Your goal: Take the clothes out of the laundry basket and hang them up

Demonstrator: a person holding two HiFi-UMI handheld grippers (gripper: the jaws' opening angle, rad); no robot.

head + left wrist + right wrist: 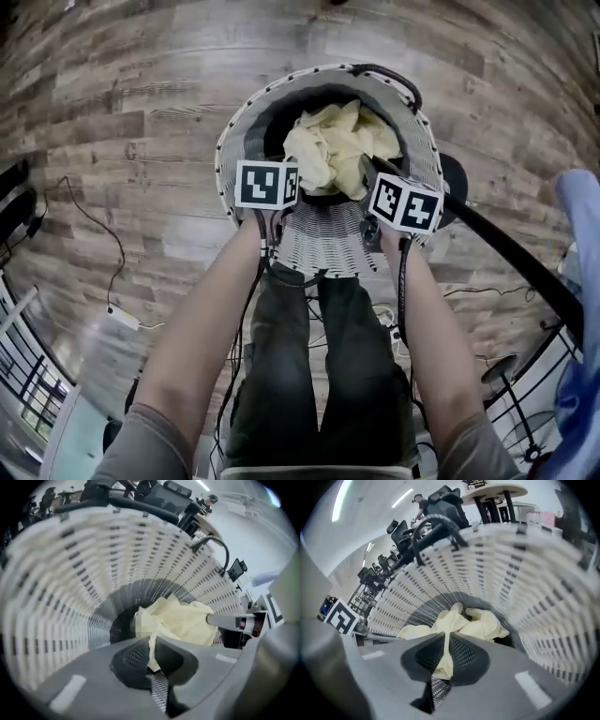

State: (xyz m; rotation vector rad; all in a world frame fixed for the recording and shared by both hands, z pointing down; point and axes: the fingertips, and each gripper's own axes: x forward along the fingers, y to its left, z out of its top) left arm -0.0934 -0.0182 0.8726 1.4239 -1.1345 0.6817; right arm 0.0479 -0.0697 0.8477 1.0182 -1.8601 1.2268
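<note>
A: Status, L gripper?
B: Jaws clenched on a thin fold of the pale yellow garment. Fold pinched between the mesh pads, leading up out of the tips to the main bunch.
A: R gripper?
B: Same cond. Jaws clamped tight on another fold of the same garment. Cloth visible between the pads, fanning out beyond the tips.
A: Garment loc.?
B: Inside the white woven laundry basket, bunched, approx. mid-opening in head view, between both grippers. Dark basket bottom visible behind it in both gripper views. Clear of the bottom or not: can't tell.
A: Gripper pos. rel. to basket?
B: Both at the near rim, pointed steeply down into the opening. L at left, R at right, marker cubes side by side w/ a gap. One R jaw also seen at right in left gripper view, touching the garment's right edge.
A: Basket pos.?
B: Upright on the wood-plank floor, just beyond the person's dark trousers. Black handle at the far-right rim.
A: Other items?
B: Black pole slanting from the basket's right side toward near right. Blue cloth at right edge. Cable on floor at left.
</note>
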